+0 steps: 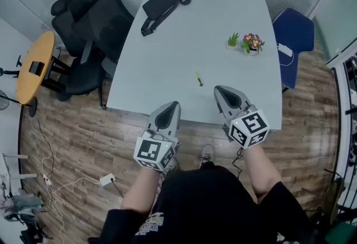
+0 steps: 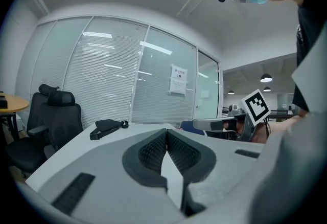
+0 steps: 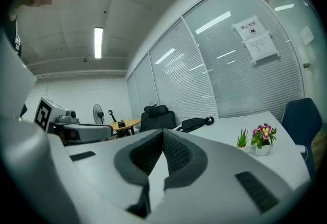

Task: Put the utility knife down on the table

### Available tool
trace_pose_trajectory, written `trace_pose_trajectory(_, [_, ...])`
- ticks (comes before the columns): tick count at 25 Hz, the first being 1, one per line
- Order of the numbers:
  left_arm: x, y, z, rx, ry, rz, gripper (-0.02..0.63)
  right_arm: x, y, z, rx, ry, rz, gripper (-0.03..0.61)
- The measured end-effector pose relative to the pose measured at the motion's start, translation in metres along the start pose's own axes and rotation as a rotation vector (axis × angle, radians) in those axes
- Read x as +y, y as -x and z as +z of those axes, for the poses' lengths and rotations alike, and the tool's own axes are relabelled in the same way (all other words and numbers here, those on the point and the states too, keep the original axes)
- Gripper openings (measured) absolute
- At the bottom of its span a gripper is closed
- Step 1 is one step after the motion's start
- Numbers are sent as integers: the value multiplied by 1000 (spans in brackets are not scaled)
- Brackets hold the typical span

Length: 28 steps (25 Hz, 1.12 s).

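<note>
What is taken for the utility knife [image 1: 198,78], too small to confirm, lies mid-frame on the table [image 1: 167,59]. The left gripper [image 1: 175,105] and right gripper [image 1: 217,89] are closed on nothing at the table's near edge. The placing is judged done, and only pulling back is called for.

The left gripper [image 1: 176,105] and the right gripper [image 1: 217,90] are held side by side, apart, on bare forearms [image 1: 261,166] stretched forward. On each, the fingers are pressed together, nothing between them.
</note>
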State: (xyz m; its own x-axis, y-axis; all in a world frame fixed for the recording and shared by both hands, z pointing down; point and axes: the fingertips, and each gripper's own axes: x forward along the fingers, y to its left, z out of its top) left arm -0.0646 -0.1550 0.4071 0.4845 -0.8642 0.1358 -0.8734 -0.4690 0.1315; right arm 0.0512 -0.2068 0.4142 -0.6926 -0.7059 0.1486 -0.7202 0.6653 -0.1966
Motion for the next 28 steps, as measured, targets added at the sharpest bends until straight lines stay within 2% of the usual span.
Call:
trace_pose_trajectory(7, [23, 34, -3, -3, 5, -62, 6, 49, -6, -2, -4, 12, -59, 3])
trace_pose_trajectory(14, [38, 74, -1, -20, 5, -167, 5, 107, 7, -9, -20, 20, -160, 3])
trace_pose_trajectory(28, [25, 135, -16, 10, -24, -369, 6, 183, 56, -40, -38, -3, -357, 3])
